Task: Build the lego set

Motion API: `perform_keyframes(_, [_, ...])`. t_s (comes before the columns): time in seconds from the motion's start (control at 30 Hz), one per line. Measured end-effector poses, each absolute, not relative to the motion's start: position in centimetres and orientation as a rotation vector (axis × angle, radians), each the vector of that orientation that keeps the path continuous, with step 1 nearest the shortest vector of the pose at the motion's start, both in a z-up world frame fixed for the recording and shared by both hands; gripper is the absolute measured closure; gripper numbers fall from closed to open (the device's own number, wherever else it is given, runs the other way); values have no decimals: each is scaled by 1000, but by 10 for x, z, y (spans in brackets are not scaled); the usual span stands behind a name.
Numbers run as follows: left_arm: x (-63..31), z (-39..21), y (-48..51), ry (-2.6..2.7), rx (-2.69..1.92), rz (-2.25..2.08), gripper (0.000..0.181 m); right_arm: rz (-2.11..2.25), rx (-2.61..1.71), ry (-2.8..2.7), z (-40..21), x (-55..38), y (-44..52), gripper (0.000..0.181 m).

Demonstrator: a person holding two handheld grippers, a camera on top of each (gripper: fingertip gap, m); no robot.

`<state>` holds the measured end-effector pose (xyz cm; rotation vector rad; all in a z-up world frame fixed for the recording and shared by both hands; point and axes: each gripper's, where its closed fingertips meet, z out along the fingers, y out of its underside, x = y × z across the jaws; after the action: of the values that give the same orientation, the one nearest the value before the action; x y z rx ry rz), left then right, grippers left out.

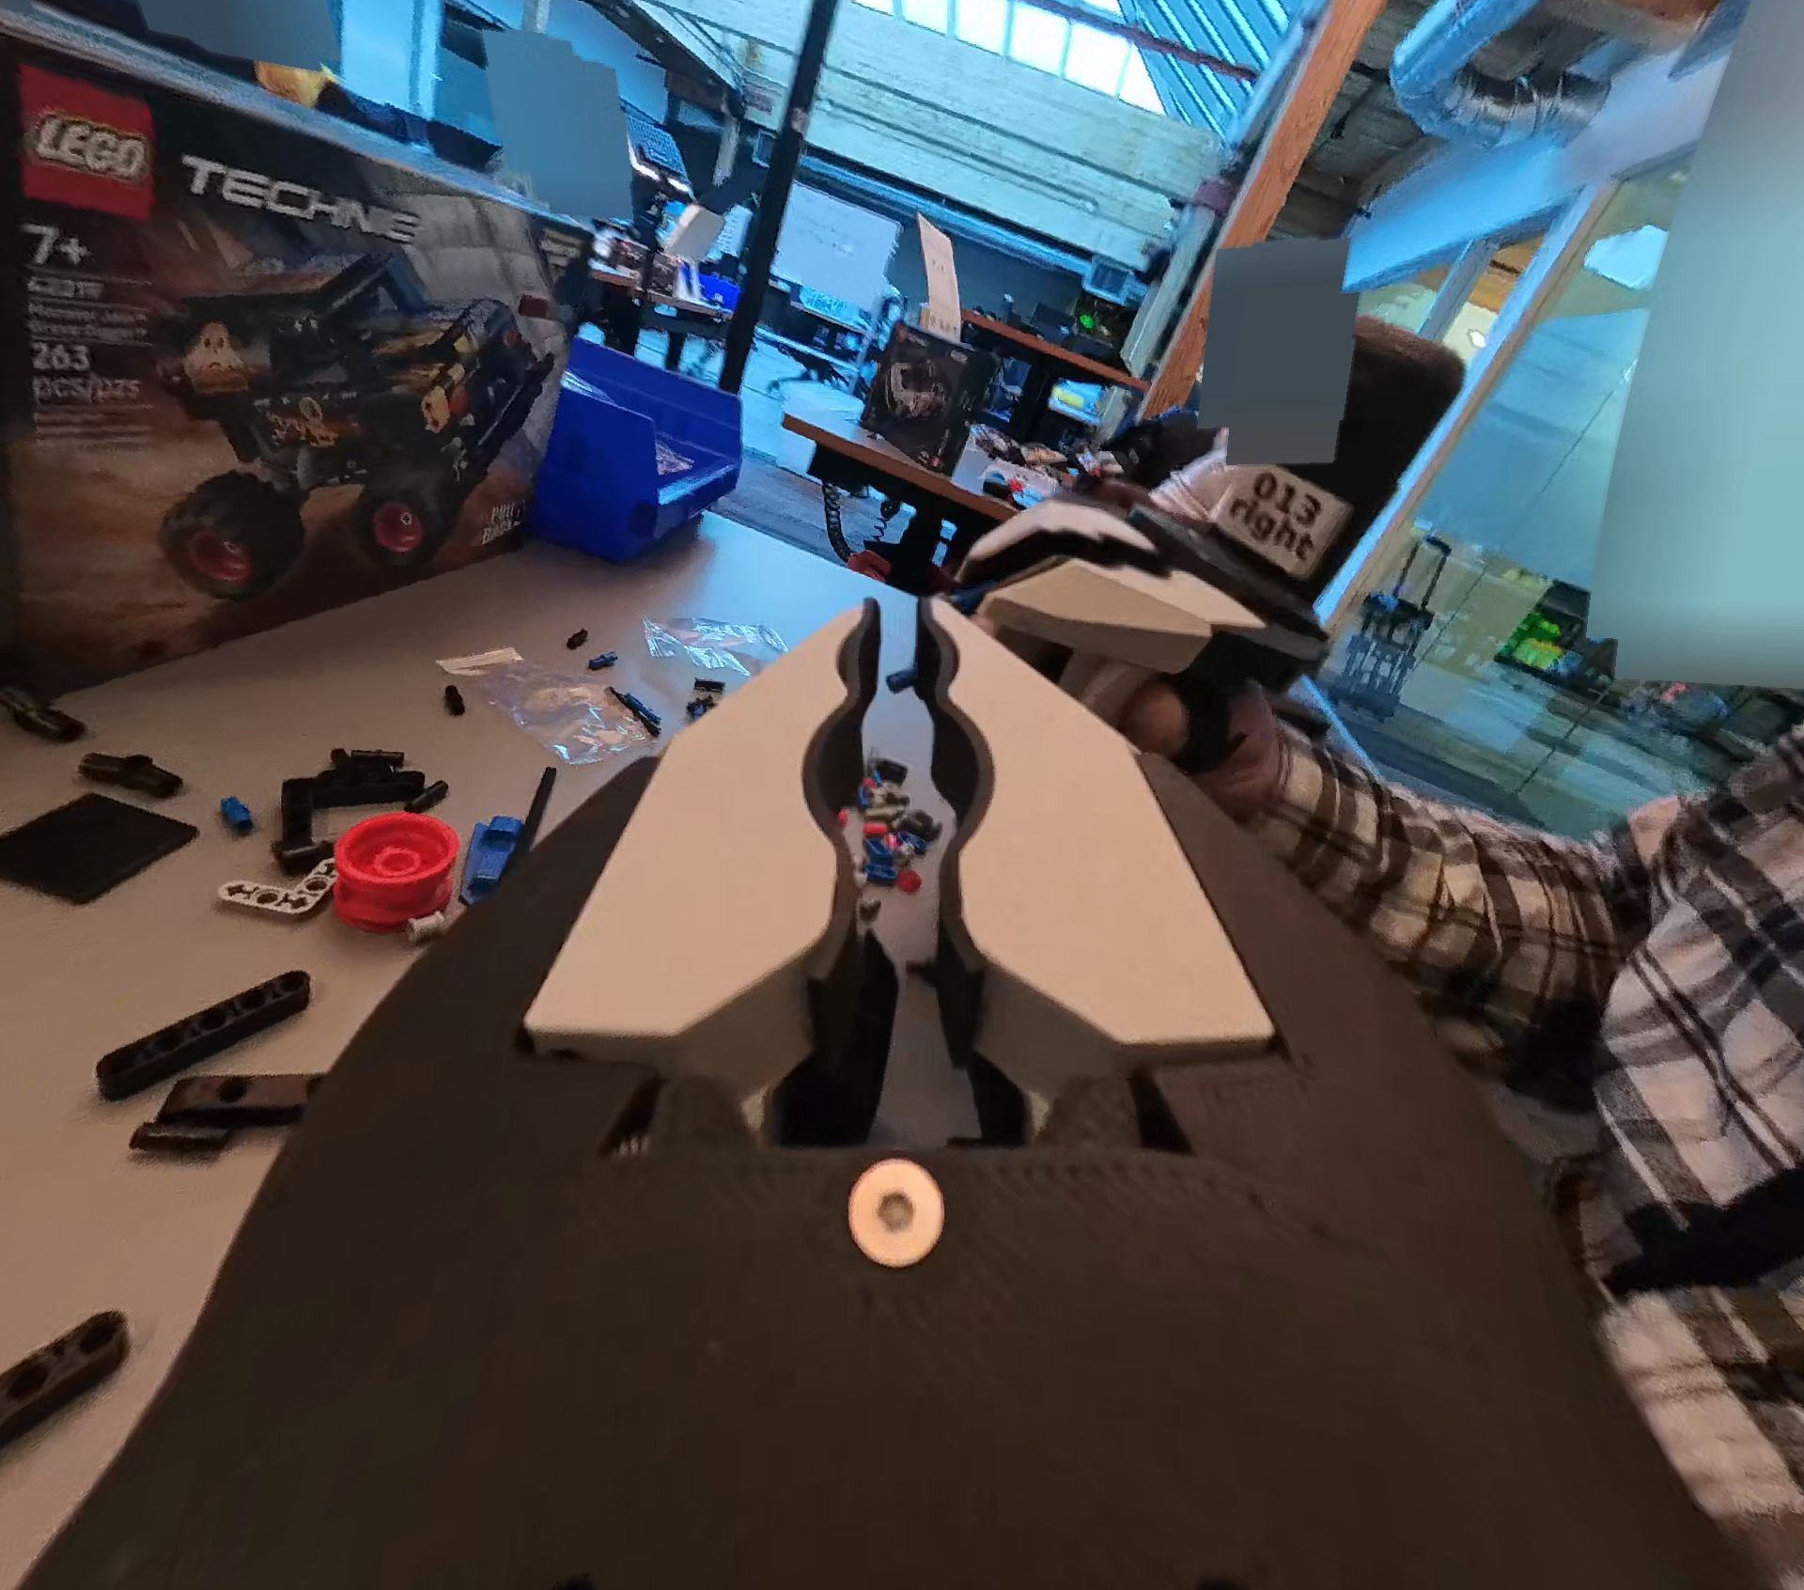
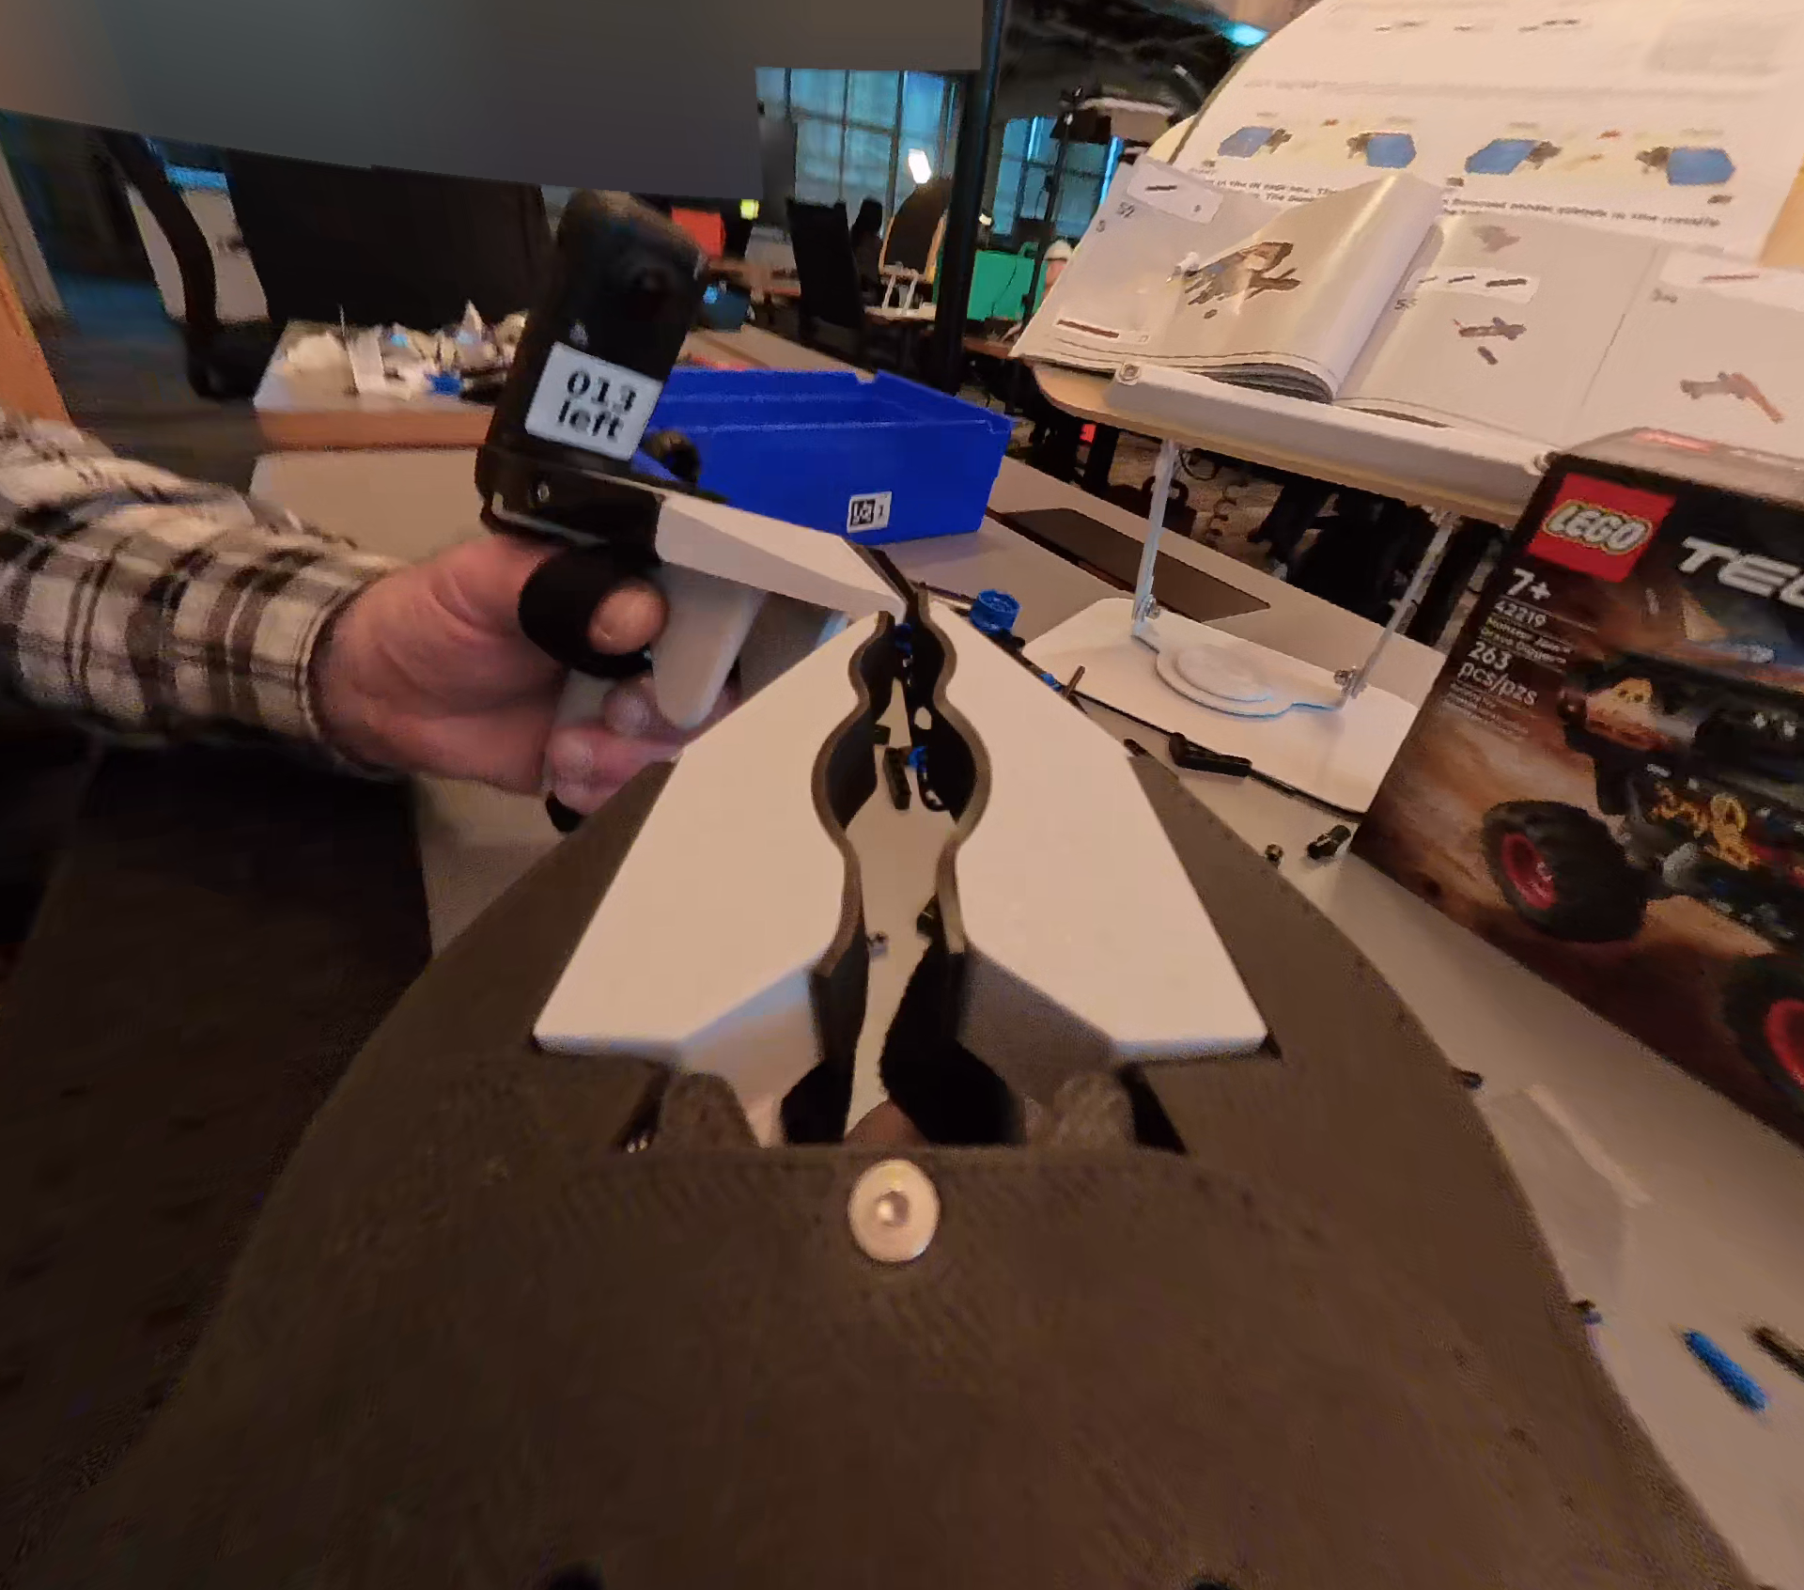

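Observation:
My left gripper [image 1: 903,625] is shut on a thin black lego piece [image 1: 918,650] with a small blue pin [image 1: 898,676] beside it, held above the table. My right gripper [image 2: 908,625] meets it tip to tip and is shut on the same small black piece with blue pins [image 2: 903,650]. The right gripper also shows in the left wrist view [image 1: 966,596], coming in from the right. The left gripper also shows in the right wrist view [image 2: 879,588], coming in from the left. The grip itself is mostly hidden by the fingers.
Loose parts lie on the grey table [image 1: 683,567]: a red wheel hub [image 1: 395,869], black beams [image 1: 200,1035], a heap of small pins [image 1: 888,830] and plastic bags [image 1: 556,694]. The lego box [image 1: 244,391], a blue bin [image 2: 830,450] and an instruction booklet on a stand [image 2: 1367,313] stand behind. The grippers are tip to tip, or close to it.

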<state>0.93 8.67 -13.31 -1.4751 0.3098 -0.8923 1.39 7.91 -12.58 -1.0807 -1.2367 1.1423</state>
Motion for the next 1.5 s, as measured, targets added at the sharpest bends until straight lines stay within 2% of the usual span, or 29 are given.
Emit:
perform_keyframes(0.2, [16,-139,73,557,-1498,-713,154,1103,-1044,-1409,-119,7,65,181])
perform_keyframes(0.33, [23,-139,65,724,-1458,-501,166,1168,-1045,-1514,-120,0,50,181])
perform_keyframes(0.43, [16,-133,65,680,-1437,-523,176,1223,-1069,-1527,-117,-3,45,181])
perform_keyframes(0.53, [11,-127,66,642,-1429,-518,176,1244,-1077,-1494,-110,-8,46,181])
perform_keyframes(0.6, [6,-122,67,588,-1420,-554,176,1227,-1082,-1447,-103,-10,51,170])
perform_keyframes(0.67, [-4,-117,70,499,-1411,-627,176,1216,-1109,-1398,-99,-9,59,147])
perform_keyframes(0.73, [-13,-110,72,407,-1398,-725,176,1162,-1122,-1380,-101,-6,66,141])
perform_keyframes(0.9, [-23,-101,75,266,-1363,-892,176,794,-1144,-1474,-130,-14,80,142])
perform_keyframes(0.97, [-22,-98,73,249,-1348,-944,176,758,-1135,-1456,-130,-21,80,147])
perform_keyframes(1.2, [-21,-99,68,224,-1339,-1010,176,1037,-1145,-1398,-113,-32,66,174])
perform_keyframes(1.5, [-28,-105,64,257,-1367,-925,170,1167,-1182,-1505,-116,-33,62,176])
